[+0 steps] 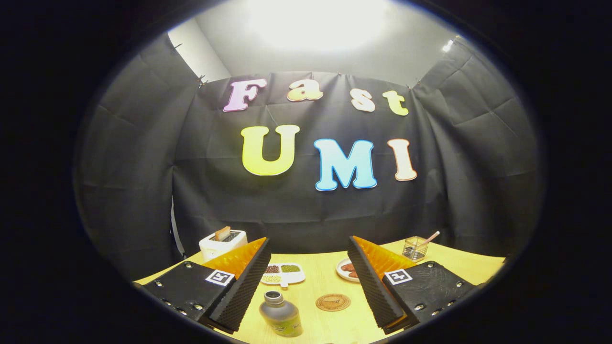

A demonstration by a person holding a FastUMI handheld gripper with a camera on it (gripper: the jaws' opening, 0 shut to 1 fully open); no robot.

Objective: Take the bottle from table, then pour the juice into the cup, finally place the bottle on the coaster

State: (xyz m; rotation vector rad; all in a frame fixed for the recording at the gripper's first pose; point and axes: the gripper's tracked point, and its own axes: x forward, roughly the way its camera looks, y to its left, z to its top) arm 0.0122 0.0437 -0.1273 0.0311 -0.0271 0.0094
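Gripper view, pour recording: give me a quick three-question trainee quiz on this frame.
1. True or false: the gripper is shut on the bottle.
2. What lies just right of the bottle on the table?
A. the toaster
B. the coaster
C. the mesh holder
3. Fill in: the divided dish of beans sits beyond the bottle, between the two ____.

Key:
1. False. The fingers are spread wide, and the bottle stands upright between them, nearer the left finger, touching neither.
2. B.
3. fingers.
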